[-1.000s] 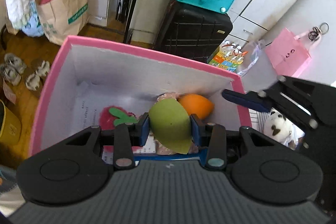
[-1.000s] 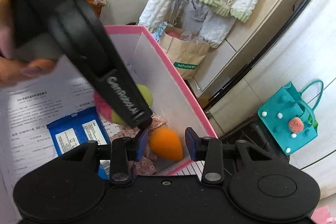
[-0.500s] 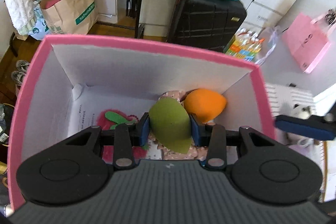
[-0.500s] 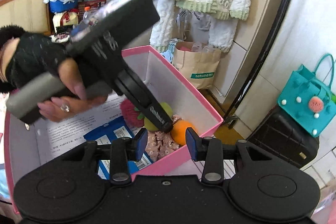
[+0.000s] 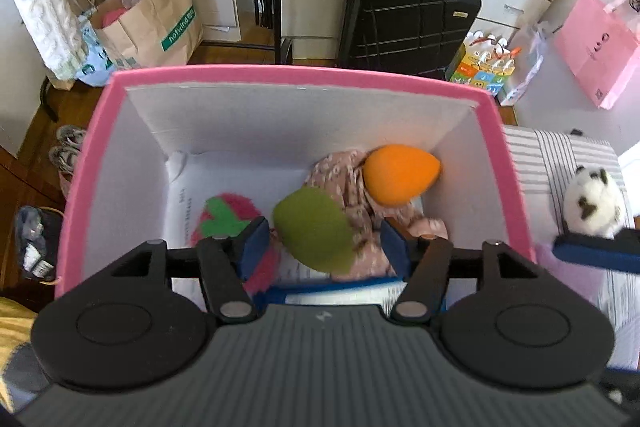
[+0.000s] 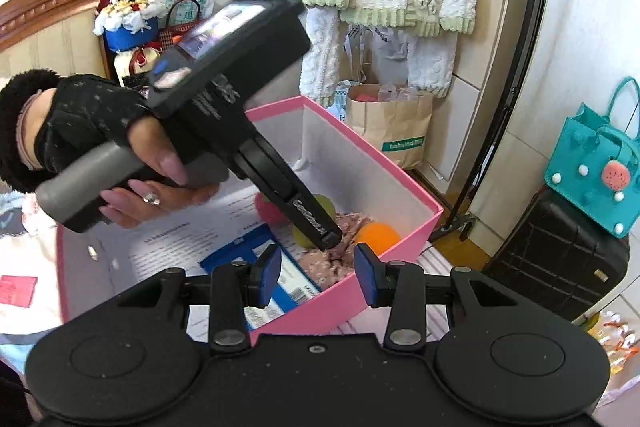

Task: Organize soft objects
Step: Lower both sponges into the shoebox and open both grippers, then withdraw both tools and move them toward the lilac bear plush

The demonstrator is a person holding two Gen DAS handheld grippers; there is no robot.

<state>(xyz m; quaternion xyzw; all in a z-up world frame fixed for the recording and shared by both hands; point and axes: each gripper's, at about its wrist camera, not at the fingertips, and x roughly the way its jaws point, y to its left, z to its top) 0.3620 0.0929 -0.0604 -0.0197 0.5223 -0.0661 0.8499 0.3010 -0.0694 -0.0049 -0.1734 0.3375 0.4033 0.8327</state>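
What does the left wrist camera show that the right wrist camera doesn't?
Only the left wrist view shows the panda plush on striped bedding outside the pink box, and the pink gift bag. Only the right wrist view shows the person's hand and the headboard. Both show the green sponge, just freed by the opening left claw, and the orange sponge.

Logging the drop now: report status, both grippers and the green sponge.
Left gripper opening, green sponge released inside pink box. Right gripper open, empty, outside the box. Nothing in the way.

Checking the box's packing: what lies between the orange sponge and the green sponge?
Left wrist view: only the floral pink cloth between orange sponge and green sponge.
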